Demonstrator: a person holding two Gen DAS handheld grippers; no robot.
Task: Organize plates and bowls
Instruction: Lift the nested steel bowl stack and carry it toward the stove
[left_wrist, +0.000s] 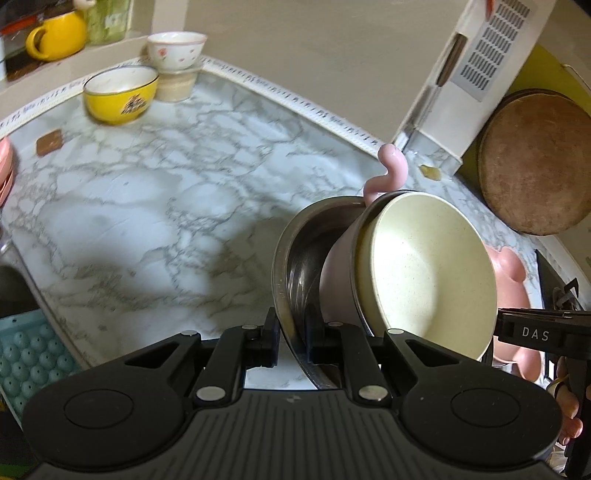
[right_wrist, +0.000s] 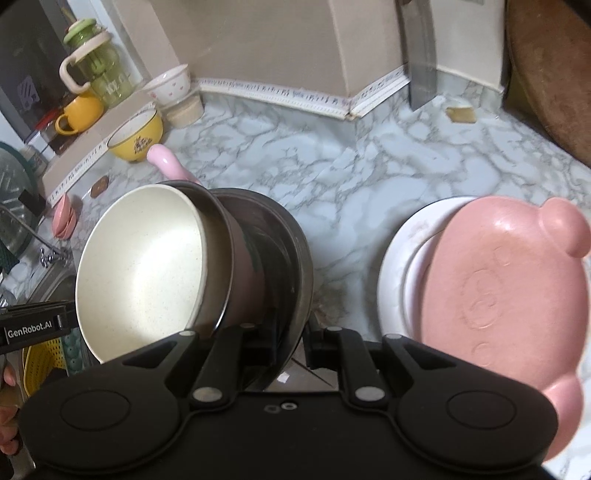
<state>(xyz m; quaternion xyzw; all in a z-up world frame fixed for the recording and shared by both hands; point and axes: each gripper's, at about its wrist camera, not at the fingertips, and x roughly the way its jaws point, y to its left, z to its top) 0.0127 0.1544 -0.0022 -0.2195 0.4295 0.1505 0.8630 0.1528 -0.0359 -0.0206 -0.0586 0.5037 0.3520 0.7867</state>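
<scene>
Black claw (left_wrist: 291, 341), seemingly silver rivets

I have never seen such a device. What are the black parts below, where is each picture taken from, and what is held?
A person holds a two-finger claw in each hand; a camera on each looks along its fingers. One picture is from the left claw, the other from the right claw. Both grip the rim of a steel bowl, with a cream bowl nested inside. On the marble counter are a yellow bowl and a pink bear plate atop a white plate.
</scene>
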